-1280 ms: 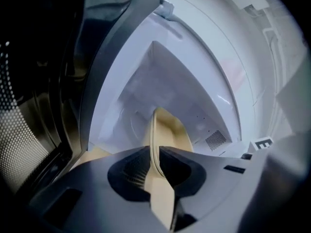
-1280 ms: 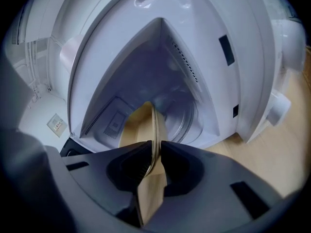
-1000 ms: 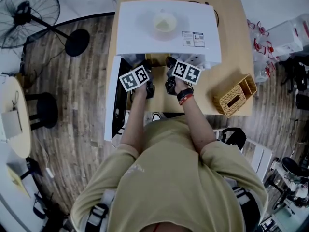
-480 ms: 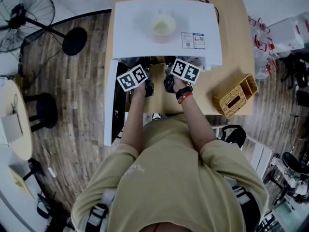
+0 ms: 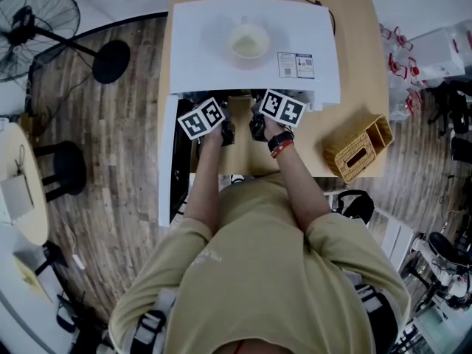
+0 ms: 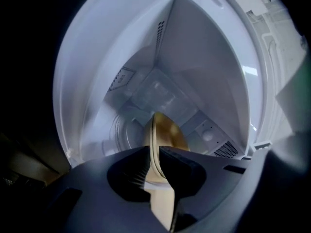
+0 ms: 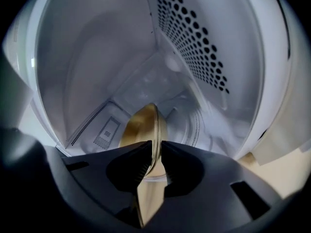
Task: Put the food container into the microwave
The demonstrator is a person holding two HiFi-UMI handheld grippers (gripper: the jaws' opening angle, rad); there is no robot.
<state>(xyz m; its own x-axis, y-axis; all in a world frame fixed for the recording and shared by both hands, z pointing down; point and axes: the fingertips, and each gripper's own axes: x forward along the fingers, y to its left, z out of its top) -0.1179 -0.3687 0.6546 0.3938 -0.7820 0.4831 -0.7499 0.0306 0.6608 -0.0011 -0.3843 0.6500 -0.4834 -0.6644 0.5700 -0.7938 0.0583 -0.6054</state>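
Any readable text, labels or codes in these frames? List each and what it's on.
Stickers on the microwave top: print too small to read.
Left marker cube, right marker cube: square black-and-white patterns, no words.
Shirt print: too small to read.
Both gripper views: no text.

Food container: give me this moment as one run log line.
food container: at microwave opening | left gripper: shut on rim | right gripper: shut on rim | door: open
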